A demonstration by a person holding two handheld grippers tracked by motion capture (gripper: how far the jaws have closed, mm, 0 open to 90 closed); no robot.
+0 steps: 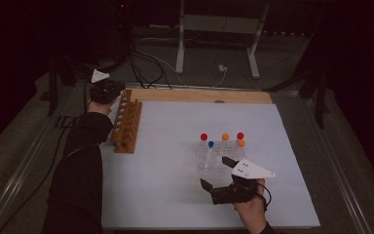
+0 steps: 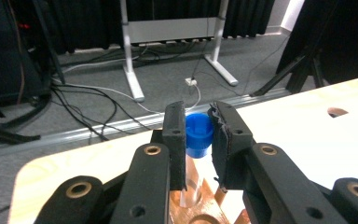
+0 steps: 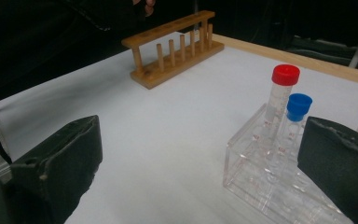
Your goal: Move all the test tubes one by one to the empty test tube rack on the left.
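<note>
My left gripper (image 2: 198,113) is shut on a clear tube with a blue cap (image 2: 199,134), gripped just under the cap. The tube's lower end hangs over a hole of the wooden rack (image 2: 205,217). From above, the left gripper (image 1: 107,90) sits at the far end of the wooden rack (image 1: 126,122). My right gripper (image 1: 216,171) stands open at the near side of the clear plastic rack (image 1: 202,163), with nothing between its jaws. In the right gripper view, the right gripper (image 3: 203,133) faces a red-capped tube (image 3: 284,77) and a blue-capped tube (image 3: 299,106) standing in the clear rack (image 3: 256,175).
Several capped tubes stand in the clear rack: red (image 1: 203,137), orange (image 1: 225,137), red (image 1: 240,135), orange (image 1: 241,143). A white sheet (image 1: 170,185) covers the table. Cables and a metal stand (image 1: 214,29) lie on the floor beyond the far edge.
</note>
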